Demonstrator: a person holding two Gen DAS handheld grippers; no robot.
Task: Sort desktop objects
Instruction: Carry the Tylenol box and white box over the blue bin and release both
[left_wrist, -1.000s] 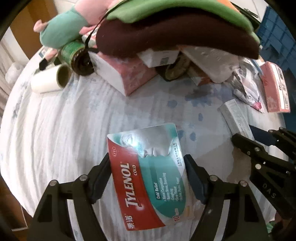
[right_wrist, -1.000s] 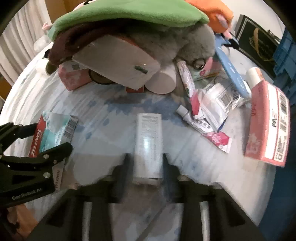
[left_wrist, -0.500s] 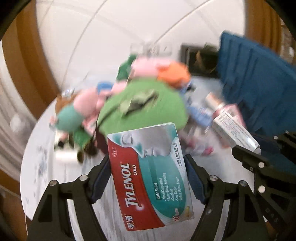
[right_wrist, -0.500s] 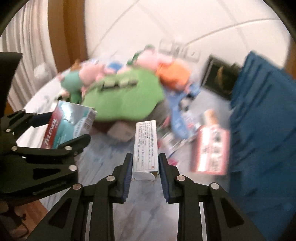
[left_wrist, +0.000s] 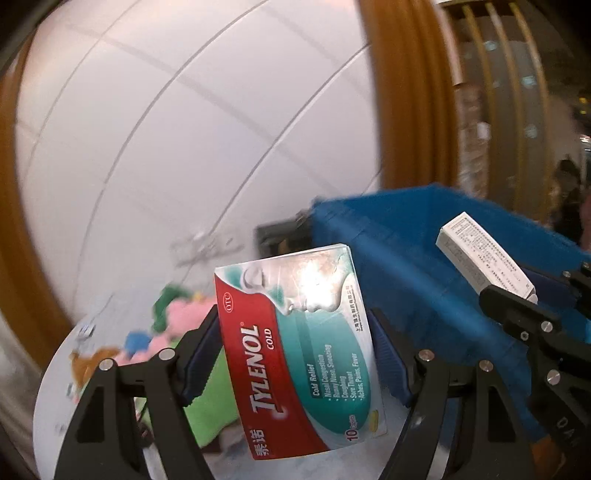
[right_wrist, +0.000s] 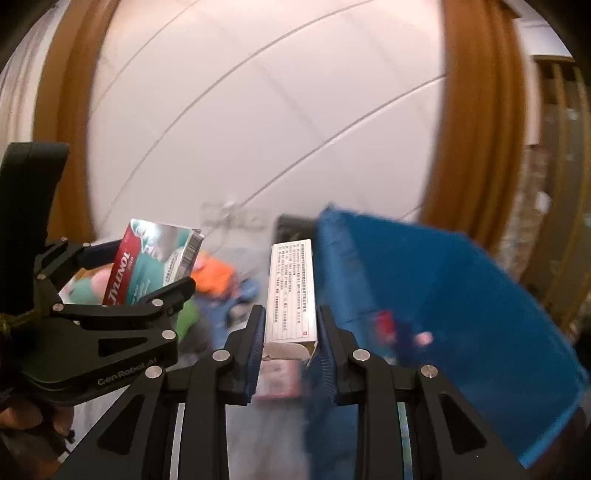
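My left gripper (left_wrist: 295, 354) is shut on a red and teal Tylenol Cold box (left_wrist: 299, 350), held flat and high above the table. That box (right_wrist: 151, 262) and the left gripper (right_wrist: 136, 266) also show at the left of the right wrist view. My right gripper (right_wrist: 291, 332) is shut on a slim white medicine box (right_wrist: 291, 291) with an open flap at its near end. The same white box (left_wrist: 484, 258) appears at the right of the left wrist view. Both boxes hang in the air beside a blue bin (right_wrist: 443, 295).
The blue bin (left_wrist: 413, 266) stands to the right with some small items inside. Plush toys in green, pink and orange (left_wrist: 177, 314) lie blurred on the round table (left_wrist: 55, 387) far below. A white panelled wall (left_wrist: 166, 129) and wooden frames fill the background.
Both grippers rose steeply from the table with their boxes and tilted up toward level. The cluttered tabletop dropped out of view; the wall and the blue bin came in.
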